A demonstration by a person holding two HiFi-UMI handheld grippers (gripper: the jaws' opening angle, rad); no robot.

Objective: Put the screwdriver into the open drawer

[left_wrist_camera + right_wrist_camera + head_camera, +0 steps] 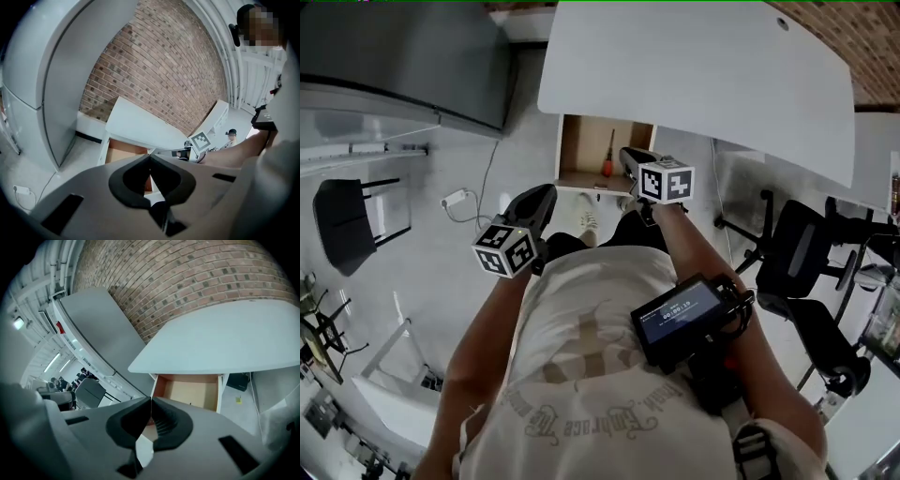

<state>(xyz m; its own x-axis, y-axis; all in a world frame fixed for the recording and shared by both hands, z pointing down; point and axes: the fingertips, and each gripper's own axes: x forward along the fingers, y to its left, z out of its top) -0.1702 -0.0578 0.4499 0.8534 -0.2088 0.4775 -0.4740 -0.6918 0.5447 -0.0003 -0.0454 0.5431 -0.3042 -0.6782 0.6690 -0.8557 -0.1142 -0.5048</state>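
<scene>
Obs. Screwdriver (607, 155) is seen lying inside the open drawer (581, 145), red handle toward the front, shaft pointing back under the desk (694, 66). No hand-held gripper is on it.

Right hand-held gripper (626, 155): in its own view the jaws (151, 401) are closed pad to pad, with nothing between them. It is held just above and beside the drawer's front right corner.

Left hand-held gripper (546, 192): jaws (150, 157) also closed and empty. It is held lower in the head view, apart from the drawer, near the person's body.

Judgement. The placing itself appears complete; what is left is clearing away from the drawer. For a clean finish, the right hand-held gripper is best drawn up and back toward the body, jaws kept shut, so that the drawer front is not nudged and the screwdriver is not rolled.

Edges and room.
- The desk's front edge overhangs the back of the drawer; headroom above the screwdriver is judged tight, so no reach-in should be needed.
- The drawer's front rim lies nearest the right jaws: the main bump risk.
- An office chair (797, 253) stands to the right, well apart.
- The floor to the left is open apart from a cable and plug (455, 199).
</scene>
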